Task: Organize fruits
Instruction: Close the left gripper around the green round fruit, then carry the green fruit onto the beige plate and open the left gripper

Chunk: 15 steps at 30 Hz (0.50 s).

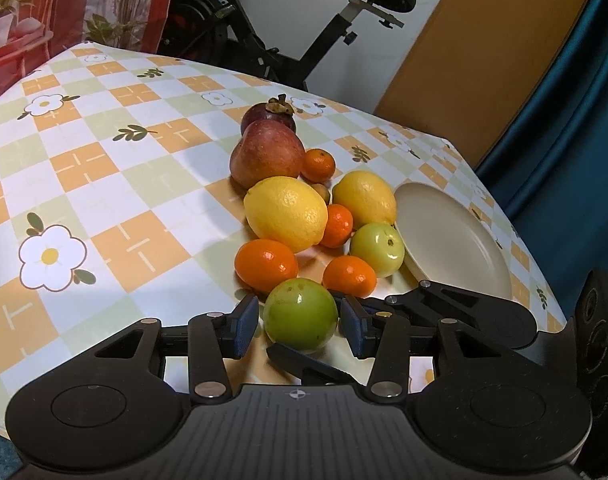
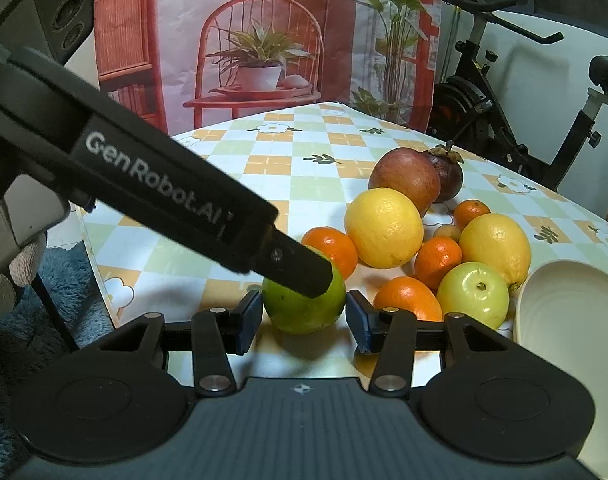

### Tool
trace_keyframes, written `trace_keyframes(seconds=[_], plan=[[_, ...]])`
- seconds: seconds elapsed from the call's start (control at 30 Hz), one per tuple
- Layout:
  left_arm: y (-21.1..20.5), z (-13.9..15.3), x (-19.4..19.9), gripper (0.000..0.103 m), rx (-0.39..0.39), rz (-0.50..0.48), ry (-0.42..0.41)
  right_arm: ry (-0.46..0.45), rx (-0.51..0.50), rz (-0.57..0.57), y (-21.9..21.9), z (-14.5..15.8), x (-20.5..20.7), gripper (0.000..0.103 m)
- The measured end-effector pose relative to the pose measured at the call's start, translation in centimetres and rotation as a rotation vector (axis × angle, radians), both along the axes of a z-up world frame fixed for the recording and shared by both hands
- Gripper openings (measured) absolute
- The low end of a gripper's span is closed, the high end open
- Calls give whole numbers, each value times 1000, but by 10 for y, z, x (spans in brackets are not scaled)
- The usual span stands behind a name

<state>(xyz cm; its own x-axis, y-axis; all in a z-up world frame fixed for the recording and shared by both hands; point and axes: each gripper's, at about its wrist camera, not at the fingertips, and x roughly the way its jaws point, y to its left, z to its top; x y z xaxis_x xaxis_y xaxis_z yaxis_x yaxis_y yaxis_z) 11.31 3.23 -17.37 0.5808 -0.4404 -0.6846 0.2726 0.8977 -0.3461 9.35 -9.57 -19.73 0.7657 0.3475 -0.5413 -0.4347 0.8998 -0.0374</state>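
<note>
Left wrist view: both grippers' jaws stand spread around the green apple (image 1: 300,314) at lower centre. Close only one gripper, squarely, then carry it to the plate (image 1: 456,240).

Exercise bike (image 1: 304,40) behind floral checked tablecloth (image 1: 104,160); printed backdrop (image 2: 264,40) (plants, chair).
</note>
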Motion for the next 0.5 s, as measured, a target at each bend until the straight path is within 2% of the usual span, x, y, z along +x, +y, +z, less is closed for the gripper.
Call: trace_keyframes(seconds=[0.23,0.5], plan=[[-1,-6,3,45,-4,-14,24,7,16,2,-2,0,1,49],[-5,5,1,45,-24,-38,-15,-18,39,-21,-7,6,-4,49]])
